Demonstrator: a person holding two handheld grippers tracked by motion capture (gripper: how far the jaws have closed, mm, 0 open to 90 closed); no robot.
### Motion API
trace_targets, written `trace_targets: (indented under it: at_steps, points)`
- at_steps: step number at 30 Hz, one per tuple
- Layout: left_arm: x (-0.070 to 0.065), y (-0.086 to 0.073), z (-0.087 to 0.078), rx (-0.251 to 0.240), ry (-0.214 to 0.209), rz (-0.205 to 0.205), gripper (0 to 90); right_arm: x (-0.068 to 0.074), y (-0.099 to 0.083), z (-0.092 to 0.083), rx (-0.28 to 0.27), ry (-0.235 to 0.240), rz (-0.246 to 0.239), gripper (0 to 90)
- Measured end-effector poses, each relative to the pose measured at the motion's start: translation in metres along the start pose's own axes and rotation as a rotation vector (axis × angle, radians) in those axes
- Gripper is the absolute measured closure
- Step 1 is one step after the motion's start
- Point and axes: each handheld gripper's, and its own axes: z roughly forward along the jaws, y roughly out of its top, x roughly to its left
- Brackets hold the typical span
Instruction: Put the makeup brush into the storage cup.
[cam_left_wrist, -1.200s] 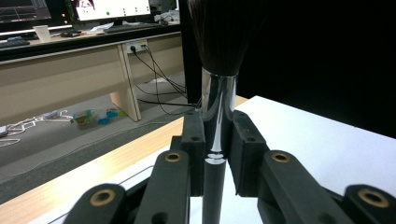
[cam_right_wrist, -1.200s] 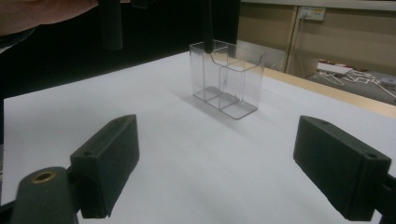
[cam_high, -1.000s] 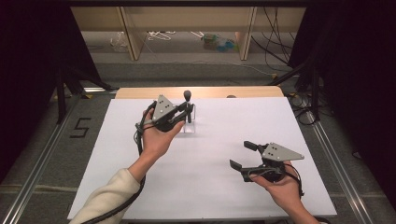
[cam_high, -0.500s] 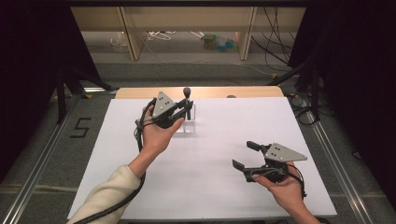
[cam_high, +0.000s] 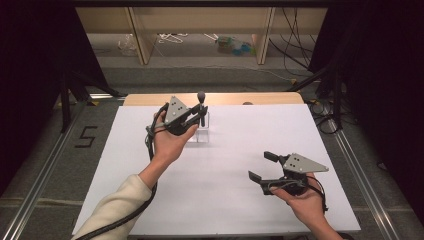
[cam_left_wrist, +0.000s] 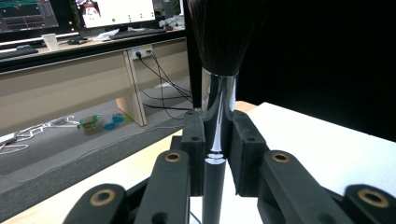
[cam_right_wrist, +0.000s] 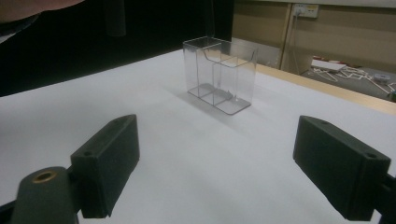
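L claw (cam_left_wrist: 217, 154) clamped on makeup brush (cam_left_wrist: 218, 107), pads on shiny metal ferrule, brush upright, dark bristles up. In high view brush (cam_high: 201, 102) held at far side of white desk (cam_high: 235, 200), right above/at clear plastic organiser (cam_high: 201, 134); whether handle tip sits inside compartment: can't tell. R claw (cam_high: 261, 167) wide apart, nothing between pads, near front-right of desk, well apart from organiser (cam_right_wrist: 220, 74), pointing toward it.

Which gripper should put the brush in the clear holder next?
Left. The left gripper is shut on the brush, right above the clear holder; the right gripper is open, far off.
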Motion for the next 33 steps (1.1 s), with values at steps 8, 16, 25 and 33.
trace_targets:
  at_steps: [8,16,25,33]
  points:
    - [0.002,0.001,0.002,-0.003,0.007,0.007,77.6,0.000,0.000,0.000,0.003,0.005,0.007,15.4]
    - [0.002,0.003,0.009,0.000,0.003,-0.006,77.6,0.000,0.000,-0.001,0.006,0.005,0.001,15.4]
    - [0.006,0.001,0.014,-0.002,0.012,0.018,77.6,0.000,0.000,0.000,0.003,0.014,0.010,15.4]
    - [0.006,0.000,0.017,-0.007,0.017,0.019,77.6,0.000,0.000,0.001,-0.011,0.021,0.018,15.4]
